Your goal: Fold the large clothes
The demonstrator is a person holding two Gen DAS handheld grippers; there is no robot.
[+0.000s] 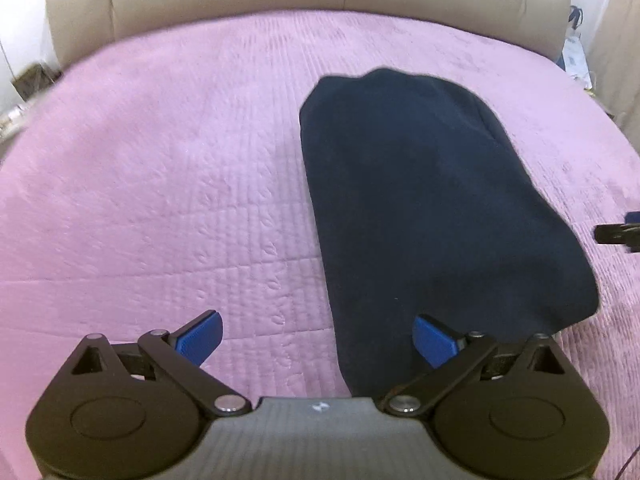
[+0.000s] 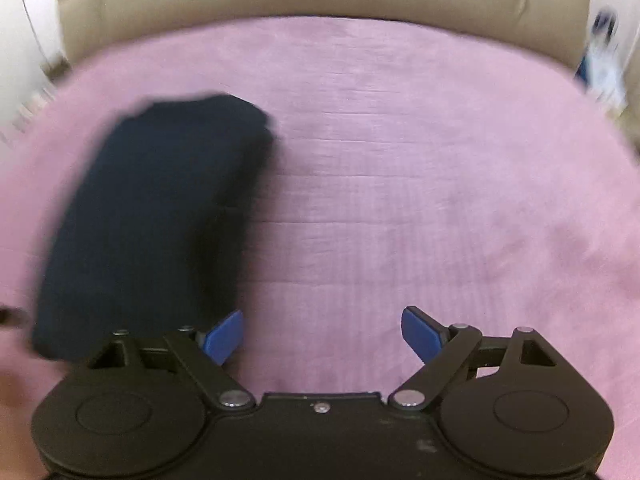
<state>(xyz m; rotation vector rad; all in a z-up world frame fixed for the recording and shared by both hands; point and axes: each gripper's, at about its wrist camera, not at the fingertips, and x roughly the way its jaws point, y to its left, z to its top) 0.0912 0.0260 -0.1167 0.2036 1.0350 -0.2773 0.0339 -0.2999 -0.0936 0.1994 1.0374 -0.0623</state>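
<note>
Left tongs (image 1: 316, 336) spread wide, empty, right tongs (image 2: 322, 334) likewise, above folded navy garment (image 1: 432, 200)

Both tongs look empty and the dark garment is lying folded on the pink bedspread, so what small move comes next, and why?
Probably ease both back and leave it. The dark garment lies as a compact oblong on the pink bedspread, and the left tongs and right tongs stand open with nothing between them, so no further fold seems needed.

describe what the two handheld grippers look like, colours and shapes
Both match: the left gripper and right gripper have matte black bodies with two round discs at the corners, black angled linkage arms on silver pivot pins, and blue ribbed pads. The left's centre plate is grey and ribbed; the right's is plain black.
</note>
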